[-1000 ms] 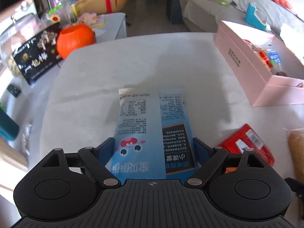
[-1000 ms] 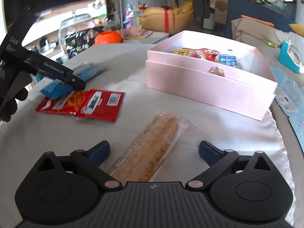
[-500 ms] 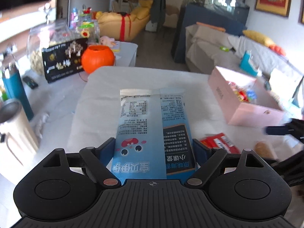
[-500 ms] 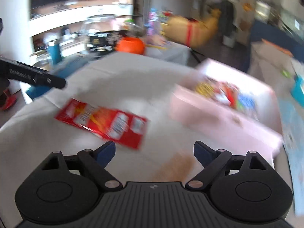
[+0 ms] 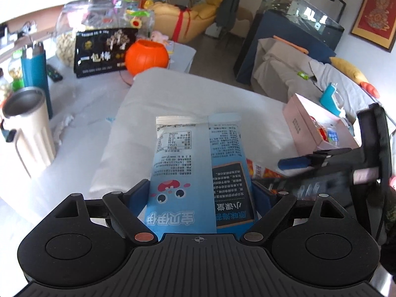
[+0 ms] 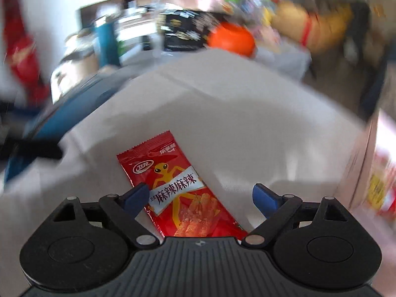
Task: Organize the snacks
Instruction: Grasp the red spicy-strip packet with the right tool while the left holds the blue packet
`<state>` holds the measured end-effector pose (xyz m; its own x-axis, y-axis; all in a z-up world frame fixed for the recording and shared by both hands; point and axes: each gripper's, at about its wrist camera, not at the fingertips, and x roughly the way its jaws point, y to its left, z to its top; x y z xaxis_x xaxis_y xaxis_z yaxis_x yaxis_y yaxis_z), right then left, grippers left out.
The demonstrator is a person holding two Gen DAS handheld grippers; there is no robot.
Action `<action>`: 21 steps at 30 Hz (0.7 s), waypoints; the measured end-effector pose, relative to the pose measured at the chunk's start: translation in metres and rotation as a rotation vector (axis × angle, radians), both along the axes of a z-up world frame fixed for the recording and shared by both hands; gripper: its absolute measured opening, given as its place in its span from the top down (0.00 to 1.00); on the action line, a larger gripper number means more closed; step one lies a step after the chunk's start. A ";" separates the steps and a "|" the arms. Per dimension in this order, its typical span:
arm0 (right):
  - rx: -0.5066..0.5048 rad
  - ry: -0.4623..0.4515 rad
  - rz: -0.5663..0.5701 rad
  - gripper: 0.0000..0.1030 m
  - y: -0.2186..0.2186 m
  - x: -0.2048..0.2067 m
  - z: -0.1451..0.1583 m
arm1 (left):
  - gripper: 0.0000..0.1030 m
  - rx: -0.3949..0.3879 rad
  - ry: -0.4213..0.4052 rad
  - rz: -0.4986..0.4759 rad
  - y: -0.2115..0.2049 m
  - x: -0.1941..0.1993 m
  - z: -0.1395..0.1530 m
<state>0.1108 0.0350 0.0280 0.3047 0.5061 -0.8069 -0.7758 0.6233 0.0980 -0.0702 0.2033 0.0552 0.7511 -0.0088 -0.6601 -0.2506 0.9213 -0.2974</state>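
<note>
Left wrist view: your left gripper (image 5: 201,193) gripped the blue snack bag (image 5: 198,163) by both edges, angled down, the pink box (image 5: 304,128) at two o'clock — lift clear before swinging there.

Right wrist view: your right gripper (image 6: 200,195) gaped wide, tilted down over the red snack packet (image 6: 178,190) lying between its jaws — centre it, then squeeze.

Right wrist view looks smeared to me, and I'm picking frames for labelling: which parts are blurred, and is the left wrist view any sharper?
Right wrist view: background and pink box streaked, red snack packet legible. Left wrist view: sharp, except the blurred right gripper.
</note>
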 end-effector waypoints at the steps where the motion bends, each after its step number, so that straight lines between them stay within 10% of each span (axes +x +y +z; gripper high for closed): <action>1: 0.041 0.022 -0.032 0.13 -0.009 0.005 0.002 | 0.13 -0.010 0.003 -0.007 -0.001 -0.001 -0.003; 5: 0.036 0.042 -0.097 0.13 -0.044 -0.002 0.004 | 0.13 -0.027 0.020 -0.040 -0.007 0.001 -0.011; 12: -0.036 -0.018 -0.142 0.50 -0.103 -0.033 0.014 | 0.13 -0.030 0.032 -0.051 -0.021 0.014 -0.020; 21: -0.023 -0.184 0.056 0.32 -0.052 -0.056 0.030 | 0.13 0.025 0.052 0.087 -0.002 0.004 -0.019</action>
